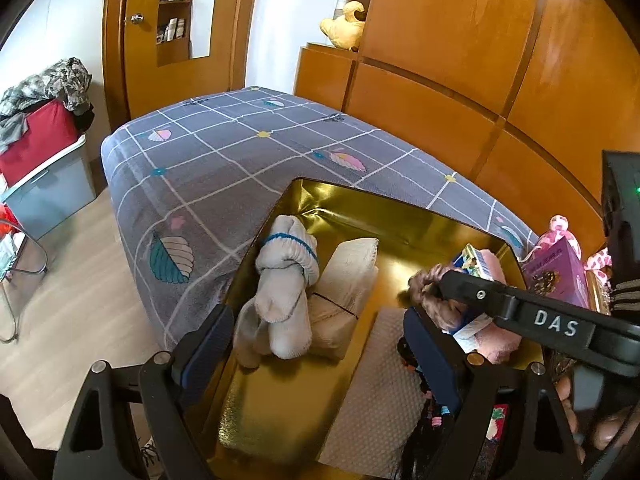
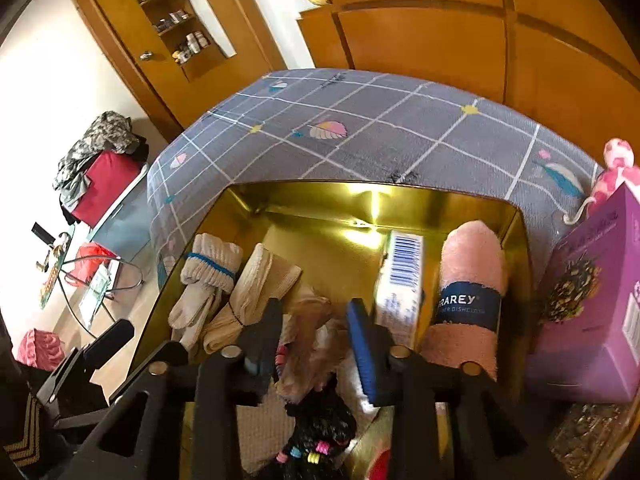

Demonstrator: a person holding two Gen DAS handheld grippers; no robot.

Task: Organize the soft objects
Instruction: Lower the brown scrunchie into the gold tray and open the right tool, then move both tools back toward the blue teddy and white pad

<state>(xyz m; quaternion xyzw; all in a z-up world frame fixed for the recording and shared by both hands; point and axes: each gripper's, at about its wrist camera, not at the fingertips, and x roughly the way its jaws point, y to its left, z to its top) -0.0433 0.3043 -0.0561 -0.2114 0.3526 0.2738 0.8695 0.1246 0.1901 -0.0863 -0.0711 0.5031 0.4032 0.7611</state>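
Both grippers are showing black angular frames with cut-out struts and round silver screws. The left gripper (image 1: 316, 344) is wearing dark blue ribbed pads (image 1: 206, 338). The right gripper (image 2: 314, 336) is carrying brighter blue pads (image 2: 362, 350); its arm is bearing white letters "DAS".

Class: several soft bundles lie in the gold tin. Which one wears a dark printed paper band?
The pink cloth by the tin's right wall; the socks have only a thin blue stripe.

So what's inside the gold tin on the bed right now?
Inside the gold tin: grey socks, cream socks, a barcoded box, a rolled pink cloth, a brown scrunchie and a black beaded hair tie. The grippers hide whatever lies beneath.
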